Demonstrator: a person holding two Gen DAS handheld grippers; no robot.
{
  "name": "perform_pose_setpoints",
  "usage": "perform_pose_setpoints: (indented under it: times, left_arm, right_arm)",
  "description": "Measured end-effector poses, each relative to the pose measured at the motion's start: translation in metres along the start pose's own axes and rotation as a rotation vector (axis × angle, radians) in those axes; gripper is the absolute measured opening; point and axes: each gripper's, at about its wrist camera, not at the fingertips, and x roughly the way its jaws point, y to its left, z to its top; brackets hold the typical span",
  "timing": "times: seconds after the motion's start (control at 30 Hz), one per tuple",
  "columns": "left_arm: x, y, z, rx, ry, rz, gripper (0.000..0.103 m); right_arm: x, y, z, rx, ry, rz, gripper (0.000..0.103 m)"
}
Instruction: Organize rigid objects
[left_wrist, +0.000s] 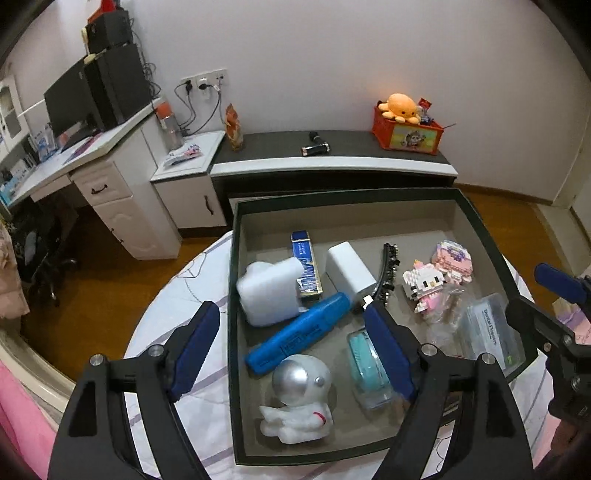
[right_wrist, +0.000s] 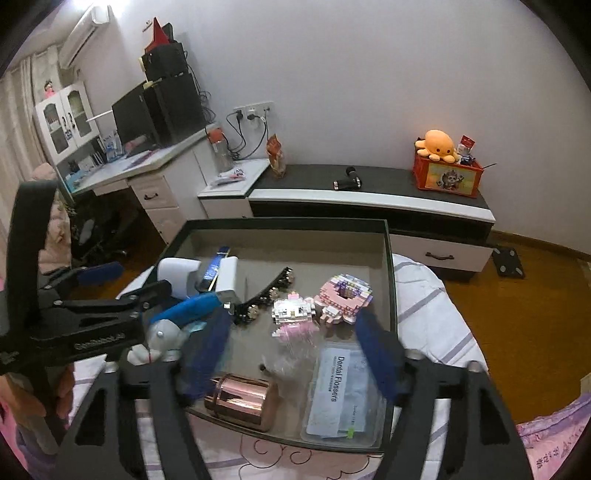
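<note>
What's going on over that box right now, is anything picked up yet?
Nothing is picked up. A person holds the left gripper and the right gripper over the dark open box on the bed, both with fingers open and empty. Inside the box lie a blue marker, an astronaut figure, a white charger, a copper tin and a floss case.

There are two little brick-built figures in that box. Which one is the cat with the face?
The white one with dark eyes and pink body, standing nearer the box's middle. The other brick figure, beside it toward the box's right wall, is mostly pink and purple, with no face showing.
</note>
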Motion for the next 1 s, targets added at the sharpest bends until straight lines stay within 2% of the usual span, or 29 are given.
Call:
perform_pose_setpoints:
  times: [0.07,0.2,0.3,0.53,0.73,0.8,1.0]
  left_arm:
    - [0.0,0.001,0.0,-0.001,-0.003,0.017,0.083]
    - [-0.006,0.002,-0.002,-0.01,-0.002,-0.027,0.083]
    - [-0.017,0.001,-0.006,-0.007,-0.026,-0.005,0.083]
    - [-0.052,-0.001,-0.023,-0.009,-0.09,0.025,0.084]
    - [-0.089,0.0,-0.056,-0.04,-0.17,0.025,0.084]
    - [-0.102,-0.004,-0.071,-0.041,-0.201,0.044,0.085]
    - [-0.131,-0.014,-0.118,-0.03,-0.266,0.034,0.087]
  right_arm:
    - [-0.002,0.001,0.0,-0.003,-0.003,0.001,0.078]
    - [-0.008,0.001,0.002,0.005,-0.016,0.005,0.078]
    - [-0.015,0.002,0.002,0.023,-0.028,0.019,0.078]
    - [-0.052,0.009,-0.007,0.02,-0.109,-0.028,0.08]
    - [-0.088,0.018,-0.034,0.002,-0.175,-0.09,0.081]
    - [-0.101,0.02,-0.052,0.012,-0.192,-0.101,0.081]
    - [-0.131,0.03,-0.087,0.002,-0.263,-0.156,0.081]
